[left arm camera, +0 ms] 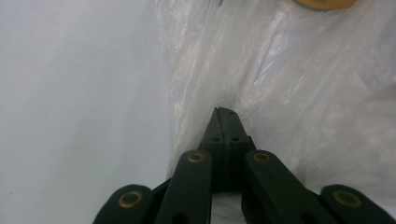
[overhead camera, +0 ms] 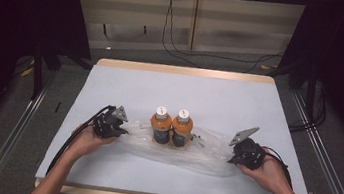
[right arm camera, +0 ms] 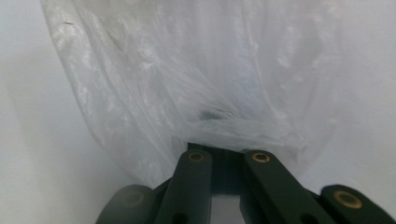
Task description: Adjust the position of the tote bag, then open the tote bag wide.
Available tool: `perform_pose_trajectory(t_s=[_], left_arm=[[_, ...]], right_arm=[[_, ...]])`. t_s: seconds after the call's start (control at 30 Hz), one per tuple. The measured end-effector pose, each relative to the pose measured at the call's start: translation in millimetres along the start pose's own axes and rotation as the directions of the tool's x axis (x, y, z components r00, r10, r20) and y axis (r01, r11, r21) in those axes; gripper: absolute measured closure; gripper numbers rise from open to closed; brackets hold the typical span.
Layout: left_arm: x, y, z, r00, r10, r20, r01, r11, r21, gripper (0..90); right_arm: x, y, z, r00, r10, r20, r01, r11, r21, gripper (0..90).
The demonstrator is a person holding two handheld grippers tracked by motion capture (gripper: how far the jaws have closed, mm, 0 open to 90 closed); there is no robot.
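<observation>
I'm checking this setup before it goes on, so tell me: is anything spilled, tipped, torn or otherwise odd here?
Nothing stands out. Both orange bottles stand upright, side by side, caps on, amid the crumpled clear plastic bag. The left gripper and right gripper each pinch an end of it. No spill or tear shows.

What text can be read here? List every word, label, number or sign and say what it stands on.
No text can be read in these pictures.
Dark label bands on the two orange-filled plastic bottles: too small and blurred to read.
Their white caps: each bears a small reddish mark, unreadable.
Clear crinkled plastic bag: no print visible.
Black tongs of the left gripper and right gripper: no markings.
</observation>
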State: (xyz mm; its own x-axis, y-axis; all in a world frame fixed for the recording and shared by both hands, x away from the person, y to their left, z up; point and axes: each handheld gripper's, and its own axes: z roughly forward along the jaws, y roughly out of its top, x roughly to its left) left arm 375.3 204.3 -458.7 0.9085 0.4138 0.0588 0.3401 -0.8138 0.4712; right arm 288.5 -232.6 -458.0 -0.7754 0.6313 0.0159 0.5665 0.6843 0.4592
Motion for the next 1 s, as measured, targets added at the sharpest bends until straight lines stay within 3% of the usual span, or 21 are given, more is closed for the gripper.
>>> perform_pose_trajectory(t_s=[0.17,0.2,0.3,0.37,0.43,0.5,0.6,0.67,0.73,0.83,1.0], left_arm=[[-0.6,-0.4,-0.4,1.0,-0.007,-0.003,0.007,1.0,0.004,90.0],[-0.8,-0.4,-0.3,1.0,-0.003,-0.004,0.003,1.0,0.004,90.0],[-0.1,-1.6,-0.6,1.0,-0.01,-0.001,0.01,0.9999,-0.006,90.0],[5.0,-7.4,-0.9,0.9985,-0.04,0.038,0.042,0.998,-0.047,90.0],[7.1,-8.9,-0.9,0.9978,-0.044,0.051,0.047,0.9973,-0.058,90.0],[6.8,-9.3,0.0,0.9948,-0.075,0.069,0.08,0.9935,-0.081,90.0],[5.0,-7.8,-1.0,0.9931,-0.063,0.098,0.073,0.9917,-0.106,90.0],[2.6,-6.5,-4.4,0.9909,-0.067,0.117,0.083,0.9867,-0.14,90.0],[0.9,-4.2,-10.0,0.989,-0.07,0.131,0.093,0.9796,-0.178,90.0],[0.4,-1.6,-17.9,0.9841,-0.082,0.158,0.121,0.9581,-0.26,90.0],[-2.6,-0.1,-29.0,0.985,-0.075,0.156,0.12,0.9447,-0.305,90.0]], right_arm=[[-6.3,-4.9,-1.6,0.9995,0.031,0.007,-0.031,0.999,-0.01,90.0],[-7.3,-5.2,-1.6,0.9999,0.013,0.01,-0.013,1.0,-0.014,90.0],[-5.9,-5.0,-1.8,0.9997,0.019,0.018,-0.019,1.0,-0.008,90.0],[-6.1,-4.4,-1.1,0.9996,0.022,0.019,-0.022,1.0,-0.015,90.0],[-7.4,-3.8,0.2,0.9998,0.016,0.01,-0.016,0.999,-0.032,90.0],[-7.3,-3.5,0.7,0.9996,0.025,0.009,-0.025,0.999,-0.043,90.0],[-8.7,-6.0,0.3,0.9997,0.019,-0.014,-0.02,0.997,-0.071,90.0],[-7.3,-7.6,-1.5,0.9989,0.032,-0.036,-0.035,0.995,-0.096,90.0],[-7.0,-7.8,-4.5,0.9983,0.007,-0.057,-0.016,0.99,-0.143,90.0],[-4.2,-6.7,-11.1,0.9974,0.007,-0.071,-0.021,0.982,-0.19,90.0],[1.0,-5.1,-23.6,0.9967,0.003,-0.082,-0.024,0.964,-0.263,90.0]])
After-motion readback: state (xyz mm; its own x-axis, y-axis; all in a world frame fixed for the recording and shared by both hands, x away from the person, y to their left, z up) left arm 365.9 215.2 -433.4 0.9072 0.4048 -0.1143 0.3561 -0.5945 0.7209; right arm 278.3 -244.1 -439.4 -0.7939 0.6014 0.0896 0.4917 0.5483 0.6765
